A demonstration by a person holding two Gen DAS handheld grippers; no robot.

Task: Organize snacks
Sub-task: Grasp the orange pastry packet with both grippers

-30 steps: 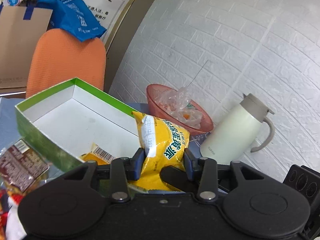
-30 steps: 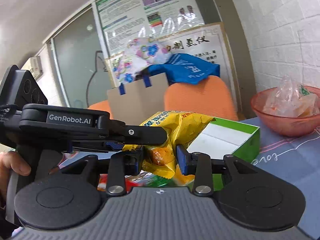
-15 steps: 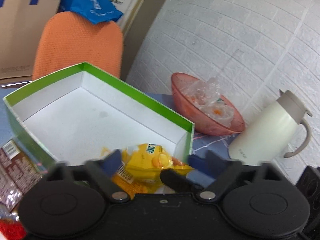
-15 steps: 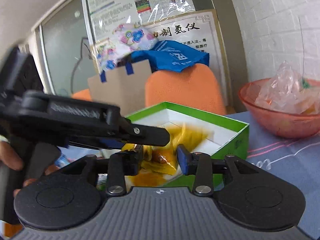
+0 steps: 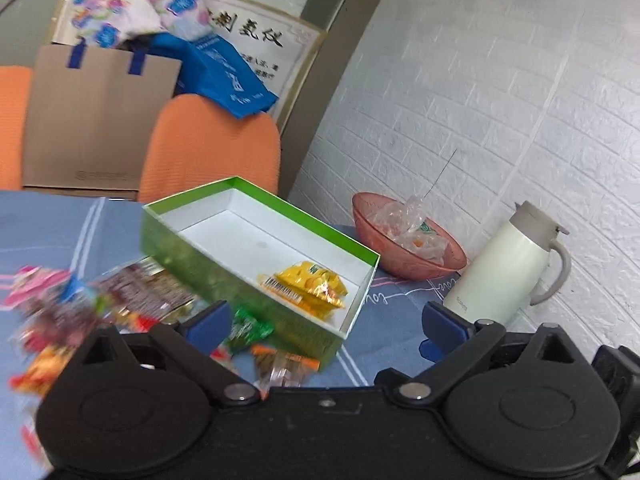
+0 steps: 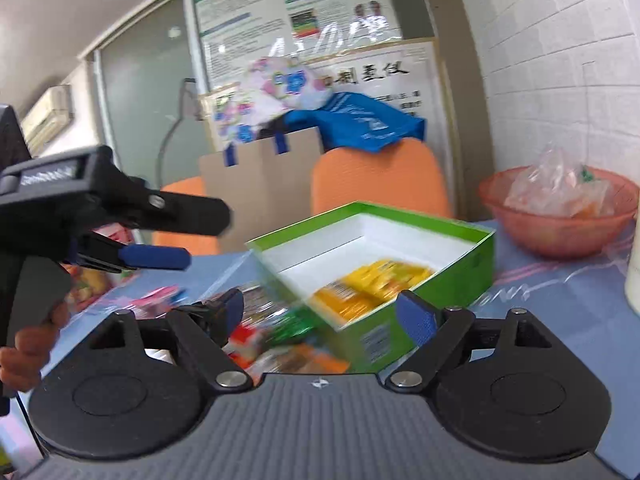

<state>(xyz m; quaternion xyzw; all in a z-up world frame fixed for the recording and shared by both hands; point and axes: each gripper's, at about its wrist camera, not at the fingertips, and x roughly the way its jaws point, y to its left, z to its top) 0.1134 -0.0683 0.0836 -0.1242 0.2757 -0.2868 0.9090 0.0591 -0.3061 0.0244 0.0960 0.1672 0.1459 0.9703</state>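
Observation:
Two yellow snack bags (image 5: 308,286) (image 6: 372,284) lie in the near corner of the green box (image 5: 240,276) (image 6: 460,264) with the white inside. My left gripper (image 5: 326,324) hangs open in front of the box's corner, with nothing between its blue pads. It also shows side-on in the right wrist view, left gripper (image 6: 204,238), held by a hand (image 6: 28,344). My right gripper (image 6: 322,316) is just short of the box, its jaws opening and empty. Several loose snack packs, among them a brown one (image 5: 144,292) and a green one (image 5: 248,328), lie blurred on the blue tablecloth left of the box.
A pink bowl (image 5: 404,256) (image 6: 560,236) holding clear plastic bags stands right of the box, against the white brick wall. A cream thermos jug (image 5: 500,264) is beside it. Behind the table are an orange chair (image 5: 212,148) and a cardboard bag (image 5: 96,120).
Both grippers let go of their yellow bags, which now lie in the box. Both have opened wide and drawn back from the box toward the loose snacks.

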